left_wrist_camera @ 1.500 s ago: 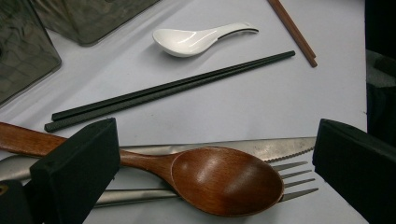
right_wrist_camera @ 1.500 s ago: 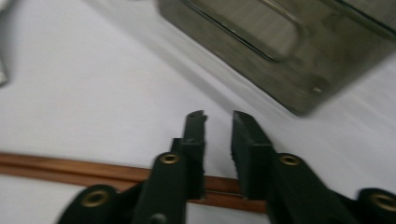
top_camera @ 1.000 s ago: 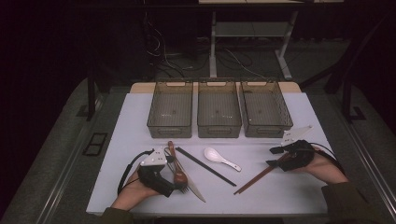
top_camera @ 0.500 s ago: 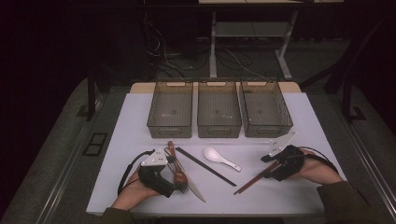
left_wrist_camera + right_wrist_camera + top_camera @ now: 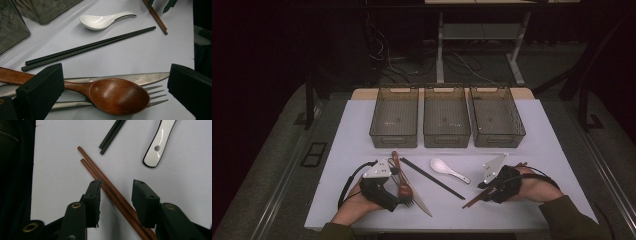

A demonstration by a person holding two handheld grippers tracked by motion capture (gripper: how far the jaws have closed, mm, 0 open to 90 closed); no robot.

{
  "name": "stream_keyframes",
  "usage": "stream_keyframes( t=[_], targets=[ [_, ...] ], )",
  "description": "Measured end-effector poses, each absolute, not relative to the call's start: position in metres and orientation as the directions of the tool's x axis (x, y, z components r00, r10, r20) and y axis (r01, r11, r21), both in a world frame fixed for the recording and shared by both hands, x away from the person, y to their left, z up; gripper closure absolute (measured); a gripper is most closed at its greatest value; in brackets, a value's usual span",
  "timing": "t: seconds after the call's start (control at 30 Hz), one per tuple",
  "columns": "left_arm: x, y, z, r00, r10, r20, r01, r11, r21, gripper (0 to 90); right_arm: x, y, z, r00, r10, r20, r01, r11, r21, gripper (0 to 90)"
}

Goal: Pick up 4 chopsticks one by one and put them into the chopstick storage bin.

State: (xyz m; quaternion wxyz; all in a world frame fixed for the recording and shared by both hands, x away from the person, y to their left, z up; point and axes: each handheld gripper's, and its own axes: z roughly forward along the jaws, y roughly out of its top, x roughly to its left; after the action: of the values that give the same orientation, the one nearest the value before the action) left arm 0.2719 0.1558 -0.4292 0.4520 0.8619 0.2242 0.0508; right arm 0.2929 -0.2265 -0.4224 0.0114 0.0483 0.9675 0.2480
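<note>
Since the earlier frames, the right gripper has travelled leftward and slightly down along the desk, arriving over the brown wooden chopsticks; its jaws have just been closing. The left gripper has not shifted.

Current state, right gripper view: the pair of brown wooden chopsticks lies flat on the desk and passes diagonally between the two jaws. The jaws stand apart. The left-hand jaw is at or very near the sticks; the right-hand jaw shows a clear gap, so no clamp is established.

Current state, left gripper view: the jaws stand wide apart, straddling the wooden spoon, which lies over a fork and beside a serrated knife. Nothing is held.

Other items: black chopsticks and a white ceramic spoon lie at mid-desk between the two grippers. Three clear bins stand in a row at the far side, apparently empty.

Step in hand, by judgement: grasp of the brown chopsticks, presumably for sorting into a bin.

Next move calls for: closing the jaws fully with both sticks captured together, then lifting level. Risk: one stick rolls out and stays behind.
</note>
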Motion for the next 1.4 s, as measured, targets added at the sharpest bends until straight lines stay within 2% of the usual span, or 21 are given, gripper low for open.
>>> stream_keyframes(
  t=[0.3,1.4],
  targets=[
    [0.2719,0.1559,-0.4292,0.894,0.432,-0.116,0.341,-0.491,0.801,0.0,0.2928,-0.2257,-0.4276,-0.997,0.082,-0.016,0.066,0.891,0.45,65.1],
    [0.2714,0.1559,-0.4288,0.892,0.435,-0.12,0.345,-0.487,0.802,0.1,0.2855,-0.2327,-0.4267,-0.997,0.071,0.0,0.065,0.904,0.422,74.1]
  ],
)
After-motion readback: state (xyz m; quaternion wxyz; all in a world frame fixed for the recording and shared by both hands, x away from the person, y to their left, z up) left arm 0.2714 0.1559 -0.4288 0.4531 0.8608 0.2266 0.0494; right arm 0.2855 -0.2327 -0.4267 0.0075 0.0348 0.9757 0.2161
